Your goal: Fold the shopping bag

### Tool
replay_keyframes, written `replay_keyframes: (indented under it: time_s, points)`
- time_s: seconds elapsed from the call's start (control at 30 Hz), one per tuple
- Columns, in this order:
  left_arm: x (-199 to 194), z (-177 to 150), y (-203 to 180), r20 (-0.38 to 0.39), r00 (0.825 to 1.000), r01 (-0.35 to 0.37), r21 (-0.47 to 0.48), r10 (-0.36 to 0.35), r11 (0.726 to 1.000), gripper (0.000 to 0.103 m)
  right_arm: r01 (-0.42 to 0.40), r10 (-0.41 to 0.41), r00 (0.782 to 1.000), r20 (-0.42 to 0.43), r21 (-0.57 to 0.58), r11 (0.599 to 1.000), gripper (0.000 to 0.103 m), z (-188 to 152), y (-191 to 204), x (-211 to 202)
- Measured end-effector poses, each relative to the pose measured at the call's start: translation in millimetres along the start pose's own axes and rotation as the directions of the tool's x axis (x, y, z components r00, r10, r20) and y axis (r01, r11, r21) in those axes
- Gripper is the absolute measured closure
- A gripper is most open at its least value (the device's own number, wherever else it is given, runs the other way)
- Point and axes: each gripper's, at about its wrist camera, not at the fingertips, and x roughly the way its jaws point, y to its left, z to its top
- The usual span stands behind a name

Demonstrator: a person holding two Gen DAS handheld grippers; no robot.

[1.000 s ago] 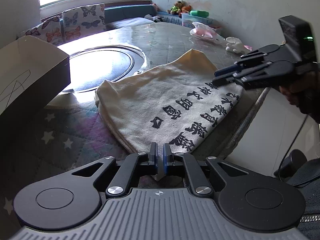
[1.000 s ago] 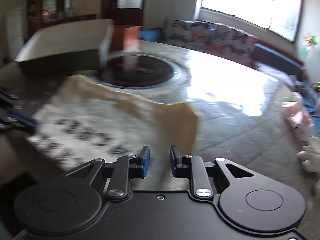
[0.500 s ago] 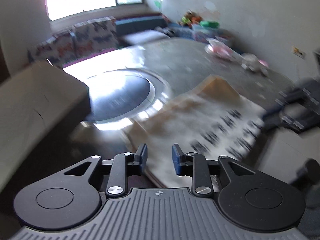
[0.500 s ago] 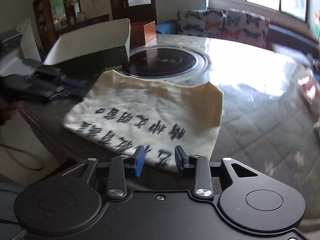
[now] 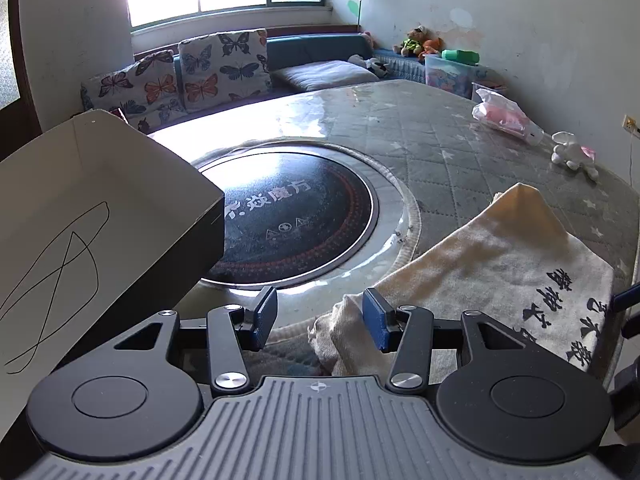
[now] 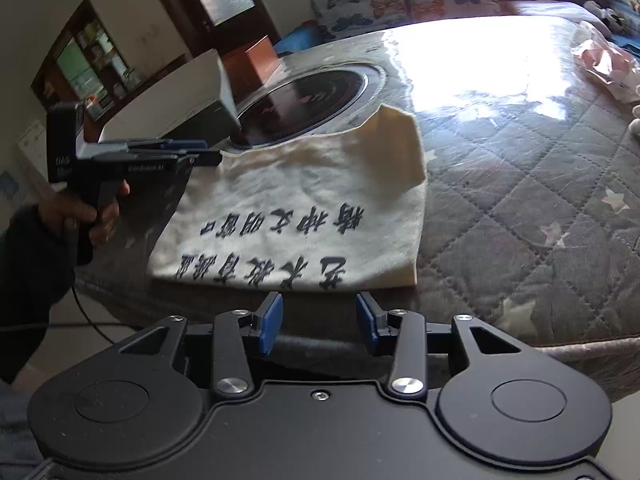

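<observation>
Both grippers are black, with blue pads on the fingers [image 5: 267, 316], silver screws at the linkage joints and round discs on either side. The left gripper [image 5: 320, 318] has a grey ribbed housing, the right gripper [image 6: 319, 322] a smooth black one. In the right wrist view the left gripper's pistol handle bears white lettering and sits in a hand [image 6: 82, 216] with a dark sleeve [image 6: 28, 280].

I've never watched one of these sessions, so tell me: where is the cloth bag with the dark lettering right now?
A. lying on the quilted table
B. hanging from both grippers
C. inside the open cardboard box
A: the bag lies spread on the table, with neither gripper pinching it.
</observation>
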Motion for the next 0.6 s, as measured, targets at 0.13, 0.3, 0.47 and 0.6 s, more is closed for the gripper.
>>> replay_keyframes:
  time_s: [0.13,0.3,0.47,0.6]
  points:
    - [5.1,-1.9,0.9,-0.032,0.999,0.029,-0.003,-0.029,1.0,0.057,0.002,-0.002,1.0,0.012,0.058,0.998,0.067,3.6,-9.5,1.6]
    - [1.6,-8.6,1.4,-0.075,0.995,0.069,-0.013,-0.07,0.998,0.065,0.056,-0.057,0.998,0.024,0.05,0.997,0.076,10.8,-15.5,4.3]
    - [-15.7,-20.0,-1.2,-0.099,0.992,0.076,-0.006,-0.076,0.997,0.067,0.105,-0.105,0.994,0.03,0.006,0.994,0.078,25.3,-21.2,12.9]
    - [-36.4,-33.5,-5.1,-0.114,0.99,0.077,-0.022,-0.08,0.997,0.067,0.142,-0.141,0.989,0.047,-0.039,0.989,0.078,48.2,-28.5,30.1]
